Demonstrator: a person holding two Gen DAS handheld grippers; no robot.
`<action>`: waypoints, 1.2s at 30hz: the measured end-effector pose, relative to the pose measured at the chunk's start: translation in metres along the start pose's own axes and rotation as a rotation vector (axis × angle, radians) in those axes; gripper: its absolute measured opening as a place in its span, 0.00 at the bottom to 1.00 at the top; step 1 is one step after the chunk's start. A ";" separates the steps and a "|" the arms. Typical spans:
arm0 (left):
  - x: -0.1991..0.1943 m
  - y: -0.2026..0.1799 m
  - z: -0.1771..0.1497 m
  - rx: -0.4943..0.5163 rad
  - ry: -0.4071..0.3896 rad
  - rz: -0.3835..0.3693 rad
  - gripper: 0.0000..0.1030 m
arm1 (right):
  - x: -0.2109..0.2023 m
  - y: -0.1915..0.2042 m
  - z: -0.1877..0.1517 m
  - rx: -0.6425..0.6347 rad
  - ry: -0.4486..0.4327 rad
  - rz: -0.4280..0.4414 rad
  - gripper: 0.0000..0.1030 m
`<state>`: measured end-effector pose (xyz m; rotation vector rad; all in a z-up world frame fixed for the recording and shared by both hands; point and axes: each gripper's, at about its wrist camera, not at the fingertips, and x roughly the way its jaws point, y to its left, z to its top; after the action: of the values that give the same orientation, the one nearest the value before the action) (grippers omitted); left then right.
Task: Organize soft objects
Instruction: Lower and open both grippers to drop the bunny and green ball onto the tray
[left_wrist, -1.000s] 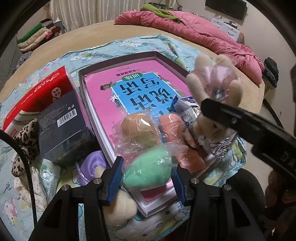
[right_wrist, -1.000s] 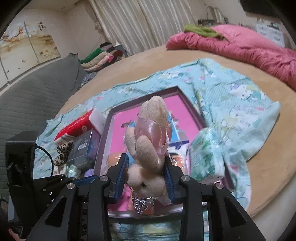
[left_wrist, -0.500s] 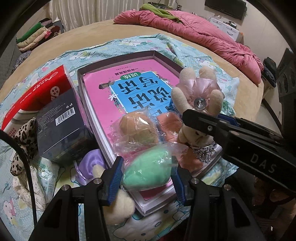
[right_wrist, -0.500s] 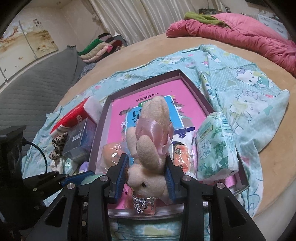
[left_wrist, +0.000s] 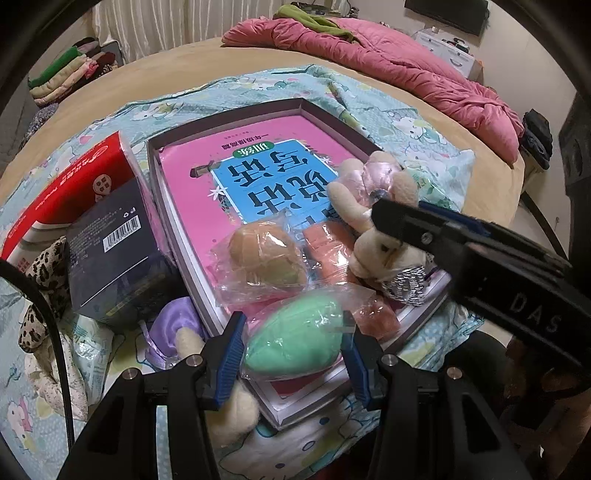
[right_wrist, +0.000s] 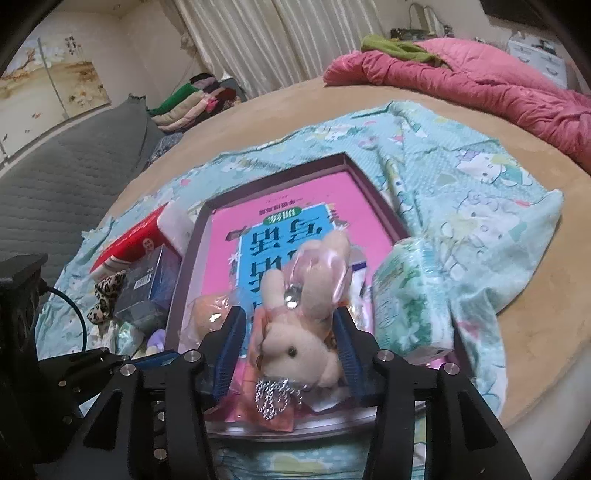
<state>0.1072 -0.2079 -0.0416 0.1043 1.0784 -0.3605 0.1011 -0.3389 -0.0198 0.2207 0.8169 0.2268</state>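
Observation:
A shallow purple box (left_wrist: 229, 122) (right_wrist: 273, 173) holds a pink book. My left gripper (left_wrist: 291, 345) stands around a green soft egg in clear wrap (left_wrist: 295, 343) at the box's near edge; its pads look slightly apart from the egg. A tan wrapped ball (left_wrist: 266, 254) and orange wrapped pieces (left_wrist: 328, 247) lie in the box. My right gripper (right_wrist: 291, 339) stands open around a beige plush rabbit with a pink bow (right_wrist: 306, 306) (left_wrist: 373, 218), which lies tilted in the box's near right corner.
A red box (left_wrist: 70, 192), a dark box (left_wrist: 114, 251), a leopard-print cloth (left_wrist: 37, 280) and a purple soft toy (left_wrist: 177, 325) lie left of the purple box. A green tissue pack (right_wrist: 410, 295) stands at the right. A pink duvet (left_wrist: 406, 62) lies behind.
My right gripper has lowered the rabbit into the box and its fingers have spread off it. The left gripper has stayed around the green egg.

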 end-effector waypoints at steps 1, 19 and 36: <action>0.000 -0.001 0.000 0.002 0.001 0.003 0.49 | -0.001 -0.002 0.000 0.003 -0.005 -0.004 0.50; -0.008 -0.011 0.001 0.051 0.001 0.048 0.56 | -0.016 -0.014 0.003 0.053 -0.070 -0.049 0.68; -0.027 0.004 0.000 -0.009 -0.027 -0.013 0.64 | -0.028 -0.021 0.005 0.079 -0.123 -0.070 0.75</action>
<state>0.0967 -0.1978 -0.0185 0.0848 1.0546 -0.3677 0.0890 -0.3674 -0.0032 0.2771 0.7107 0.1141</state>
